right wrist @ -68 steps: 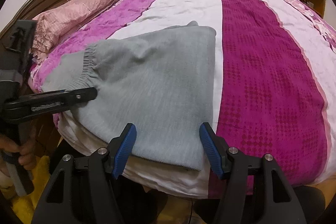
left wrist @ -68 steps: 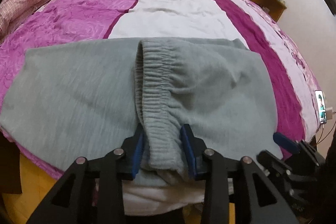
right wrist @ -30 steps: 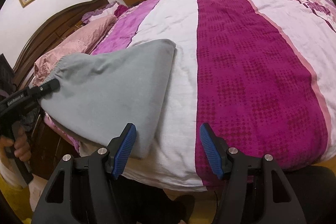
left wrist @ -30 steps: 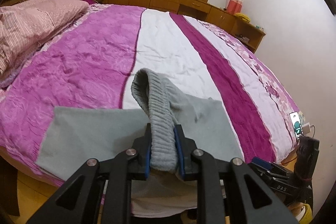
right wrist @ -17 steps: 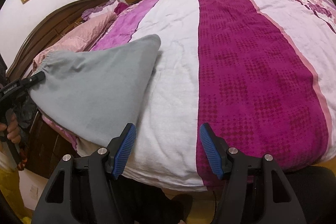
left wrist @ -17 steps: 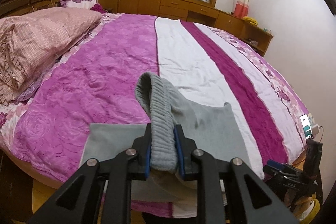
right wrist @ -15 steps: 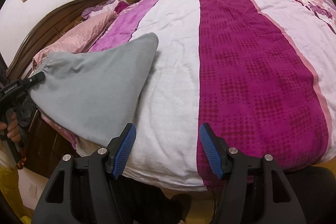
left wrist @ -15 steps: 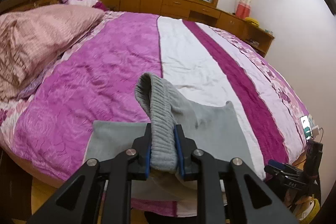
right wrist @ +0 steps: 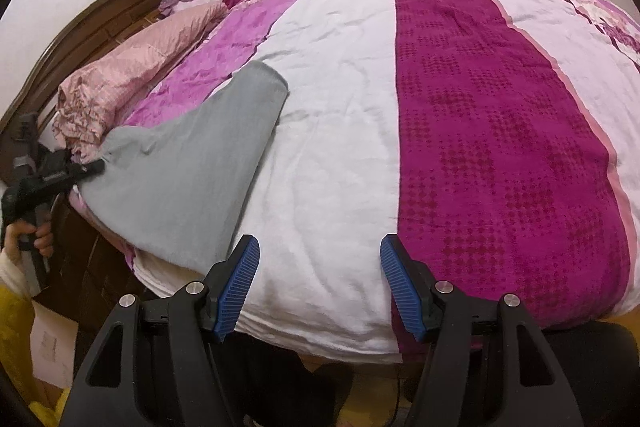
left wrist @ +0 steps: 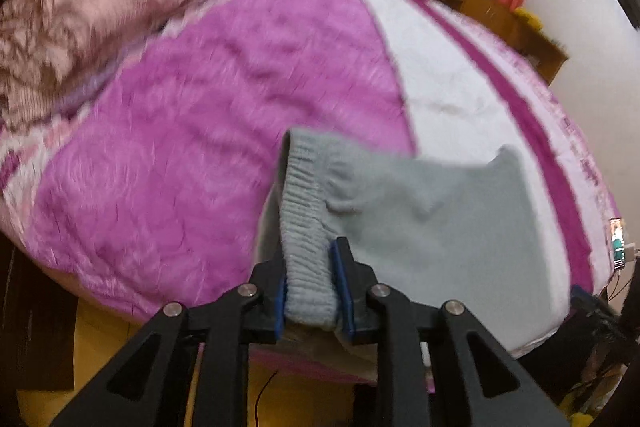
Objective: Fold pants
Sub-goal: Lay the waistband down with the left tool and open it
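Both cameras look forward and down along their own fingers from the near edge of the bed (right wrist: 328,155). The left view sits close over the pants (left wrist: 420,223), facing the window wall. The right view faces the headboard corner. They share the pants, the pillows (right wrist: 132,67) and the striped cover.

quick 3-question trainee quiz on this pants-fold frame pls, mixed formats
1. True or false: the right tool has cloth between its pads.
2. Which part of the grey pants sits between the left tool's pads? A) a leg cuff B) the elastic waistband C) a pocket
3. Fill in: the pants rest on a striped ____.

Key:
1. False: it stands open above the bedspread, clear of the pants.
2. B: the waistband; the jaws are opening.
3. Bedspread.
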`<state>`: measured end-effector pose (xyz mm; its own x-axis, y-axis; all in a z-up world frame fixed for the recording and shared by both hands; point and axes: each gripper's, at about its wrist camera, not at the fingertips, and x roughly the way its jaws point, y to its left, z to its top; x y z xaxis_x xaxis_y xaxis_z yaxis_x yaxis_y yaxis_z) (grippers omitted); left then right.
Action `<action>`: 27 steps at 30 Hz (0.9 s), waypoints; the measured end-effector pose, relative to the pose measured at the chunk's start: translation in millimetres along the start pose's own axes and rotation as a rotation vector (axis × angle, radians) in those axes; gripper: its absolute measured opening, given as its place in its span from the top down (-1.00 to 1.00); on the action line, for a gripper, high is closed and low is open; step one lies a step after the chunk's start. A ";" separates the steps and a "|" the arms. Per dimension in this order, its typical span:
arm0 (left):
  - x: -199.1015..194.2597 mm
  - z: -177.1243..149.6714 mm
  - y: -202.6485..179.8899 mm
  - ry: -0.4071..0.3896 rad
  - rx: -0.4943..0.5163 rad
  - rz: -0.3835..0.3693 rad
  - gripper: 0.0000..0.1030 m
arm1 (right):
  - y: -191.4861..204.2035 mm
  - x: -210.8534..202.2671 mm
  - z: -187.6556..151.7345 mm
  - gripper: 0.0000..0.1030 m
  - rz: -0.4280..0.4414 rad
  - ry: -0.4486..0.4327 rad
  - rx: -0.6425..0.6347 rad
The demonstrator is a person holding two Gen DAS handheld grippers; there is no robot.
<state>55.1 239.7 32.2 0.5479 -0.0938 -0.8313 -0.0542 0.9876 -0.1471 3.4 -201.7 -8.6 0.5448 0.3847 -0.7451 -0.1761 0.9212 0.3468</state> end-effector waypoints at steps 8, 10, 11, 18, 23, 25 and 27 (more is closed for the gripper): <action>-9.6 -18.0 6.7 -0.011 0.025 0.023 0.36 | 11.6 8.8 2.6 -0.11 -0.006 0.032 -0.032; -25.5 -16.5 -0.1 -0.044 0.055 0.045 0.37 | 18.8 10.2 8.5 -0.11 0.001 0.032 -0.053; -33.4 -16.5 -2.7 -0.065 0.067 0.050 0.37 | 22.9 10.4 11.8 -0.11 0.005 0.028 -0.064; -55.3 2.4 -28.0 -0.157 0.063 0.006 0.36 | 50.3 19.0 43.8 -0.11 0.052 0.002 -0.095; -27.0 21.8 -45.1 -0.154 0.007 -0.053 0.48 | 69.8 34.5 70.8 -0.11 0.057 -0.021 -0.097; -11.9 27.4 -51.0 -0.150 -0.004 -0.074 0.52 | 75.8 44.0 81.9 -0.05 0.072 -0.022 -0.094; 0.0 30.3 -53.4 -0.146 -0.007 -0.077 0.52 | 82.4 55.2 91.1 0.02 0.079 -0.016 -0.089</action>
<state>83.3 190.9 56.3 0.6664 -0.1492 -0.7305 -0.0127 0.9774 -0.2112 93.6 -109.8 30.7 0.5394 0.4556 -0.7082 -0.2905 0.8901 0.3513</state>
